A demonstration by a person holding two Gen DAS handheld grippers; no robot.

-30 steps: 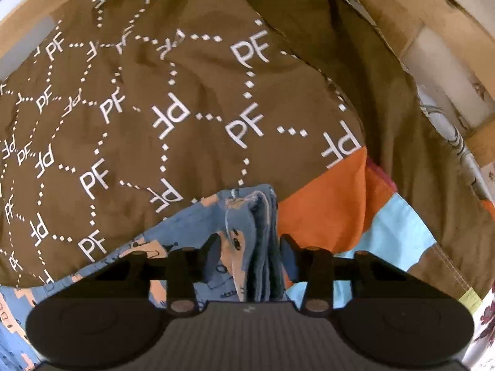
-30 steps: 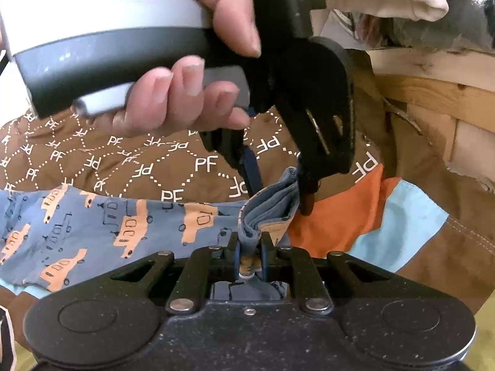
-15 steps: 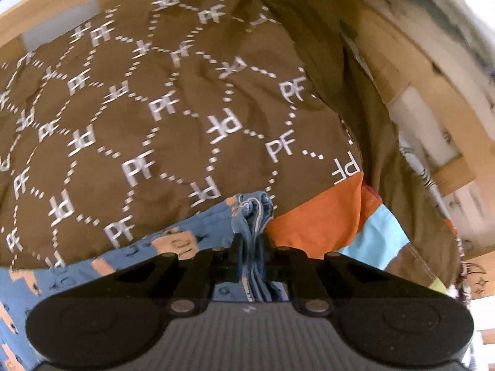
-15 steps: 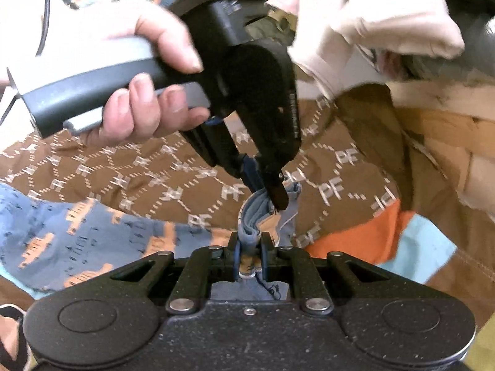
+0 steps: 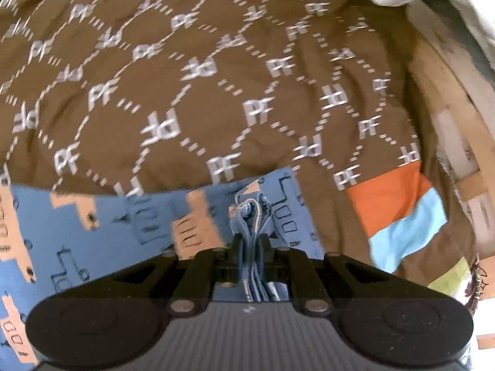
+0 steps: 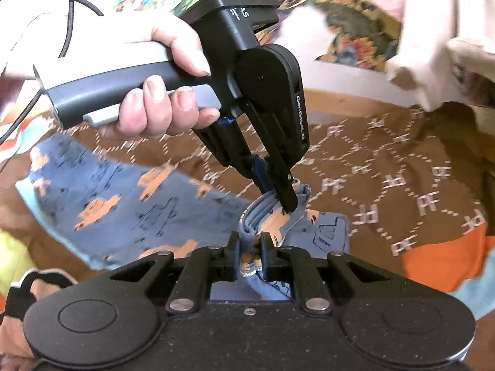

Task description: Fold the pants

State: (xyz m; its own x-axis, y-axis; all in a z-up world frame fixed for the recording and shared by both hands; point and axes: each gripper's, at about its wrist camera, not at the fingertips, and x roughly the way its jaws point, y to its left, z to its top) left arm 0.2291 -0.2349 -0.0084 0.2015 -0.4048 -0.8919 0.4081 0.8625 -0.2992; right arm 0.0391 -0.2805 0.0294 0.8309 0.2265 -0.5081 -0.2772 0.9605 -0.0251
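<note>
Jaws of the left gripper [image 5: 250, 238] have just been closing and now pinch a bunched stack of pants [image 5: 123, 232] layers; the right gripper [image 6: 250, 242] is clamped on a folded hem of the same blue truck-print pants, fabric w/ edge poking out past the tips at 12 o'clock.

Right wrist view shows the person's hand [image 6: 161, 92] wrapped round the left gripper's grey handle, tool angled steeply down toward 5 o'clock, tips biting the fold just above the right one's pads. Left wrist view shows none of that, only cloth.

Pants spread from both grips toward 9 o'clock over a brown PF-print blanket [image 5: 216, 77]; an orange and light-blue patch [image 5: 399, 213] lies at 3 o'clock in left view.
</note>
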